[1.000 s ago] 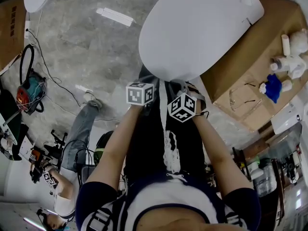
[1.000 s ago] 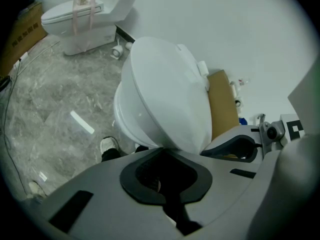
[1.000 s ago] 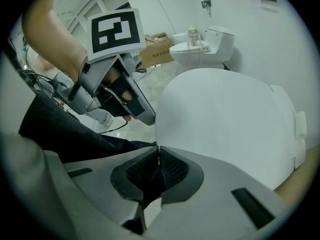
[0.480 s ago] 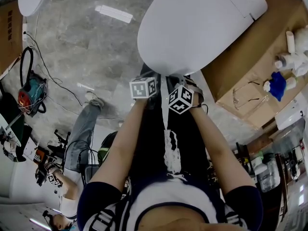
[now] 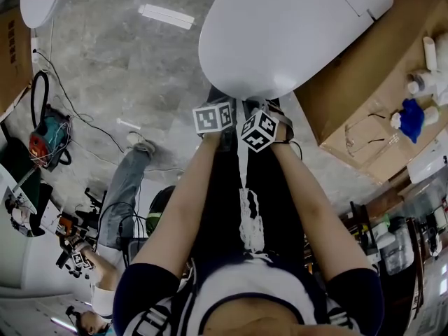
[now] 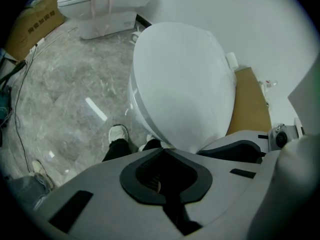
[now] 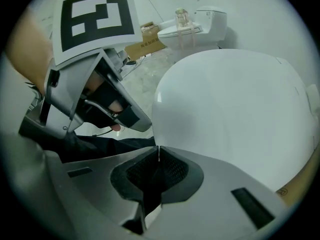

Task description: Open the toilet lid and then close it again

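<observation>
The white toilet lid (image 5: 280,33) lies low over the bowl; it fills the left gripper view (image 6: 185,84) and the right gripper view (image 7: 235,109). Both grippers sit side by side at its front rim, pointing steeply down. My left gripper (image 5: 222,107) is shut with nothing between its jaws (image 6: 162,150), its tips just short of the rim. My right gripper (image 5: 260,110) is shut too, its tips (image 7: 158,151) right at the lid's edge. Whether that edge is pinched I cannot tell. The left gripper's marker cube (image 7: 97,19) shows in the right gripper view.
A cardboard box (image 5: 364,82) stands right of the toilet, with glasses, white pipe fittings and a blue object on it. A second toilet (image 6: 100,4) stands further back. Cables and tools (image 5: 42,138) lie on the marble floor at left, beside another person's leg (image 5: 122,187).
Both grippers have sunk along with the lid's front rim, and their marker cubes have drawn closer together. The lid now lies flatter.
</observation>
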`<control>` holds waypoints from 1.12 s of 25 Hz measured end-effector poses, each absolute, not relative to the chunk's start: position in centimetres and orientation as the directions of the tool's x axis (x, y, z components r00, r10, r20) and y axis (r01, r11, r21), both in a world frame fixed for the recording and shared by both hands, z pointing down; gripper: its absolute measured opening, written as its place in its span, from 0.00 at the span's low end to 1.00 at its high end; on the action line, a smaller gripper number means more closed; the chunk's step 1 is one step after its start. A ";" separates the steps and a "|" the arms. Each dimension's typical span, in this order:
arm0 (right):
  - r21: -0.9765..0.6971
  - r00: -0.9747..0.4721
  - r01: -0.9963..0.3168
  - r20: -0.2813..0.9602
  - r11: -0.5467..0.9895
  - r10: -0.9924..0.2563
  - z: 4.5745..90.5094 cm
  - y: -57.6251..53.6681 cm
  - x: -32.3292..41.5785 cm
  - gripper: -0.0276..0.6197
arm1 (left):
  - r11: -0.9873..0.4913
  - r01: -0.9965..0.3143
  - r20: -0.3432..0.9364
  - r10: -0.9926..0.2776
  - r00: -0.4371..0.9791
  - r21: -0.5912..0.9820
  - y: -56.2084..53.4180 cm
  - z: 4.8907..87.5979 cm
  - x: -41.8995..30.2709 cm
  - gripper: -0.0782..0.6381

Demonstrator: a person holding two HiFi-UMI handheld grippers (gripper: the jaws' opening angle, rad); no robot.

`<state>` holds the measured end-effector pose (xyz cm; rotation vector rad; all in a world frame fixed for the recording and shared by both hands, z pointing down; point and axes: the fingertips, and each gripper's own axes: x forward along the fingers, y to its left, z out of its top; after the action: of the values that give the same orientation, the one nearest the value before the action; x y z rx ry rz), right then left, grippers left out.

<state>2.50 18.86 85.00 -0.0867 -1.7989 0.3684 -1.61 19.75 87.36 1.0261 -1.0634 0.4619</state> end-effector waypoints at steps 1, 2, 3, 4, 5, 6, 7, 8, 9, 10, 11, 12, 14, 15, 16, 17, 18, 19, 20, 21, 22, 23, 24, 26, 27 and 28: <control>-0.298 -0.258 -0.136 0.931 0.945 0.257 85.3 18.9 2.5 0.06 | 0.484 -0.746 0.883 -0.144 0.448 0.457 19.8 87.5 -1.7 0.11; -0.302 -0.257 -0.137 0.931 0.944 0.260 85.5 18.8 2.5 0.06 | 0.477 -0.753 0.885 -0.141 0.444 0.453 19.7 87.6 -1.7 0.11; -0.303 -0.255 -0.138 0.931 0.943 0.261 85.7 18.8 2.5 0.06 | 0.470 -0.759 0.887 -0.139 0.441 0.451 19.7 87.7 -1.8 0.11; -0.302 -0.253 -0.140 0.932 0.943 0.260 85.9 18.9 2.6 0.06 | 0.465 -0.763 0.888 -0.138 0.439 0.450 19.6 87.7 -1.8 0.11; -0.300 -0.252 -0.142 0.933 0.943 0.258 86.2 18.9 2.6 0.06 | 0.461 -0.764 0.887 -0.140 0.439 0.451 19.5 87.7 -1.8 0.11; -0.297 -0.251 -0.144 0.934 0.944 0.255 86.4 18.9 2.6 0.06 | 0.459 -0.764 0.887 -0.144 0.440 0.453 19.4 87.7 -1.8 0.11; -0.294 -0.250 -0.145 0.935 0.945 0.253 86.6 18.9 2.6 0.06 | 0.459 -0.763 0.886 -0.148 0.440 0.456 19.2 87.7 -1.8 0.11; -0.292 -0.250 -0.143 0.935 0.946 0.251 86.8 18.9 2.5 0.06 | 0.460 -0.762 0.886 -0.149 0.440 0.456 19.1 87.8 -1.9 0.11; -0.293 -0.253 -0.142 0.934 0.945 0.252 86.9 18.9 2.5 0.06 | 0.459 -0.763 0.886 -0.147 0.440 0.455 19.0 87.9 -1.9 0.11; -0.298 -0.259 -0.142 0.932 0.944 0.255 87.0 18.8 2.4 0.06 | 0.453 -0.768 0.887 -0.142 0.439 0.453 19.0 88.0 -1.9 0.11; -0.304 -0.267 -0.145 0.928 0.941 0.259 87.0 18.8 2.4 0.06 | 0.444 -0.773 0.887 -0.140 0.439 0.453 19.0 88.0 -1.9 0.11; -0.311 -0.277 -0.148 0.924 0.939 0.262 87.0 18.7 2.5 0.06 | 0.437 -0.777 0.887 -0.140 0.439 0.454 19.1 88.1 -1.9 0.12; -0.314 -0.287 -0.149 0.921 0.938 0.263 86.9 18.8 2.5 0.06 | 0.442 -0.771 0.885 -0.143 0.443 0.458 19.1 88.2 -1.7 0.11; -0.310 -0.287 -0.148 0.922 0.939 0.259 86.9 18.7 2.5 0.06 | 0.451 -0.764 0.883 -0.144 0.447 0.461 19.1 88.2 -1.7 0.12; -0.305 -0.286 -0.149 0.924 0.941 0.254 86.9 18.6 2.5 0.06 | 0.459 -0.758 0.881 -0.145 0.450 0.463 19.1 88.2 -1.8 0.12; -0.301 -0.289 -0.156 0.924 0.941 0.248 86.7 18.5 2.3 0.06 | 0.463 -0.755 0.880 -0.144 0.453 0.465 19.0 88.1 -1.9 0.11; -0.302 -0.302 -0.170 0.922 0.938 0.242 86.3 18.3 2.1 0.06 | 0.458 -0.757 0.879 -0.139 0.456 0.465 19.0 87.9 -2.0 0.11; -0.306 -0.320 -0.190 0.918 0.933 0.235 85.7 18.0 1.8 0.06 | 0.444 -0.767 0.881 -0.131 0.456 0.463 19.0 87.6 -2.1 0.12; -0.310 -0.341 -0.213 0.912 0.927 0.226 85.1 17.6 1.5 0.06 | 0.418 -0.786 0.885 -0.121 0.450 0.456 19.0 87.3 -2.3 0.12; -0.312 -0.361 -0.235 0.907 0.920 0.216 84.4 17.1 1.2 0.06 | 0.382 -0.809 0.892 -0.114 0.438 0.447 19.0 86.8 -2.5 0.12; -0.313 -0.378 -0.254 0.903 0.915 0.204 83.6 16.6 1.0 0.06 | 0.344 -0.832 0.898 -0.113 0.425 0.436 18.9 86.1 -2.8 0.11; -0.313 -0.393 -0.270 0.899 0.911 0.192 82.9 16.2 0.7 0.06 | 0.307 -0.850 0.903 -0.120 0.412 0.429 18.7 85.4 -3.1 0.11; -0.313 -0.408 -0.286 0.895 0.906 0.180 82.0 15.7 0.5 0.06 | 0.277 -0.861 0.905 -0.134 0.405 0.426 18.4 84.6 -3.3 0.12; -0.321 -0.440 -0.324 0.884 0.890 0.159 80.2 15.0 0.3 0.06 | 0.233 -0.868 0.897 -0.176 0.406 0.439 17.8 82.5 -3.3 0.12; -0.330 -0.455 -0.341 0.877 0.880 0.152 79.2 14.9 0.3 0.06 | 0.216 -0.867 0.889 -0.201 0.411 0.450 17.6 81.3 -3.2 0.12; -0.336 -0.468 -0.354 0.872 0.873 0.146 78.2 14.8 0.2 0.06 | 0.197 -0.865 0.880 -0.228 0.417 0.461 17.3 80.2 -3.1 0.11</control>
<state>0.22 14.78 78.24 0.1523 -1.9755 0.5867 -3.06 17.28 80.16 1.3325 -1.0913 0.6006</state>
